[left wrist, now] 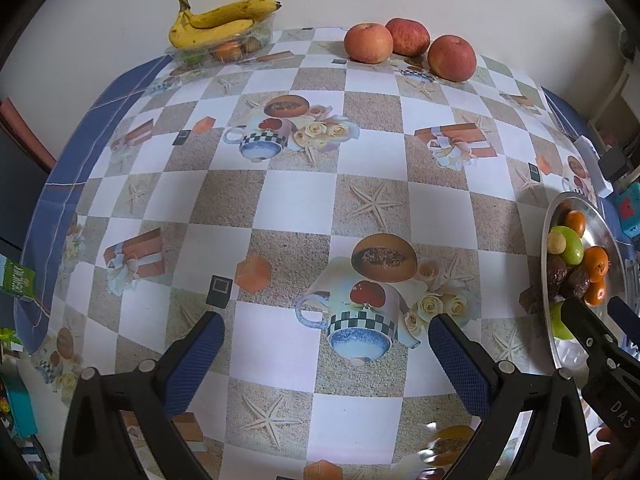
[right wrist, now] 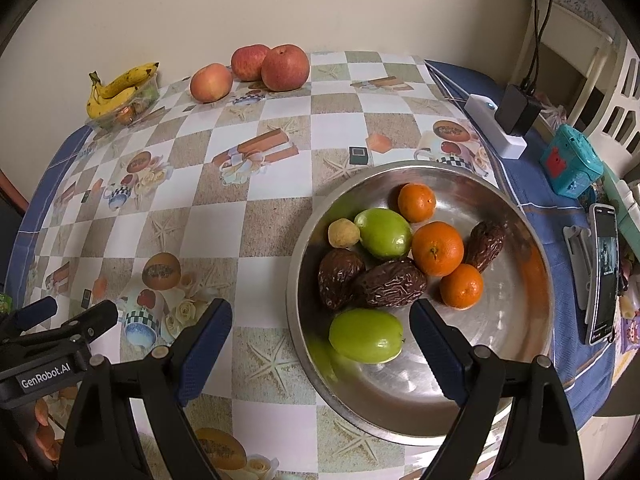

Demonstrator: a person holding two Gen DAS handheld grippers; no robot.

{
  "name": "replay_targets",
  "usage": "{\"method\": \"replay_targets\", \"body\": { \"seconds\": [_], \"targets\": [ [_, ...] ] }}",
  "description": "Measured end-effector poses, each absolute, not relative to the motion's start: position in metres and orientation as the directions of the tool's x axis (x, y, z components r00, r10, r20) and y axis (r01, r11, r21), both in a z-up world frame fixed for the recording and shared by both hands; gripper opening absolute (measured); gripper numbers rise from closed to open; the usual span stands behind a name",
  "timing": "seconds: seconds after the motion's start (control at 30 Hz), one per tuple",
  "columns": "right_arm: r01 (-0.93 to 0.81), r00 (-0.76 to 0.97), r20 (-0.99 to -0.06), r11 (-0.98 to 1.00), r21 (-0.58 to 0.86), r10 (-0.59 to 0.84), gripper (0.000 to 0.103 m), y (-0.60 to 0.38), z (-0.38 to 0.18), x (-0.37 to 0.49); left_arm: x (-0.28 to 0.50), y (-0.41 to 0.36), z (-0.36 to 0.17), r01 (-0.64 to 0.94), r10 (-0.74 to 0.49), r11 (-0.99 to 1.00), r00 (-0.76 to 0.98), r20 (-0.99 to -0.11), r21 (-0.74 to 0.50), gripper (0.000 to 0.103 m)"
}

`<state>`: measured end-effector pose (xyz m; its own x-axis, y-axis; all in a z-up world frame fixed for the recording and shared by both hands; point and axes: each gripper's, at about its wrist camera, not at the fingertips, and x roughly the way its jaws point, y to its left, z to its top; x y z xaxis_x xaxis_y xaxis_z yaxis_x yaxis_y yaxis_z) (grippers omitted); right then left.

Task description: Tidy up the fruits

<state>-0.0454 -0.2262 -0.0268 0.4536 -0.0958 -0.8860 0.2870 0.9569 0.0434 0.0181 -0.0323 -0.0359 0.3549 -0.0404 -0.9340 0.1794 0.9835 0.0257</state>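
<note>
You held both grippers empty with jaws spread wide. Your right gripper hung over the near rim of the bowl, with the nearer green fruit lying between its fingers but untouched. That looks like a line-up for a pick, the fingers wide enough to clear the fruit on both sides. Your left gripper hovered over bare tablecloth left of the bowl, probably parked out of the way.

In the bowl lay three oranges, three dates, a second green fruit and a small yellowish fruit, all bunched at the centre, touching. Far beyond the bowl, by the wall, sat three apples and, left of them, bananas atop a clear tray.

Only the right view showed the bowl's whole contents; the left view caught just its edge. The left view showed the tray's small fruits more clearly.
</note>
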Motion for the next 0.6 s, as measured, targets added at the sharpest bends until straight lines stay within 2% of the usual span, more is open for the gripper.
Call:
{"method": "replay_targets", "body": {
  "seconds": [0.6],
  "targets": [
    [0.298, 0.447, -0.89, 0.953, 0.049, -0.094, 0.091, -0.2284, -0.0282, -0.0454, 0.0173, -0.0268, -0.0309, 0.146, -0.01, 0.988, 0.383, -0.924, 0.05, 0.103]
  ]
}}
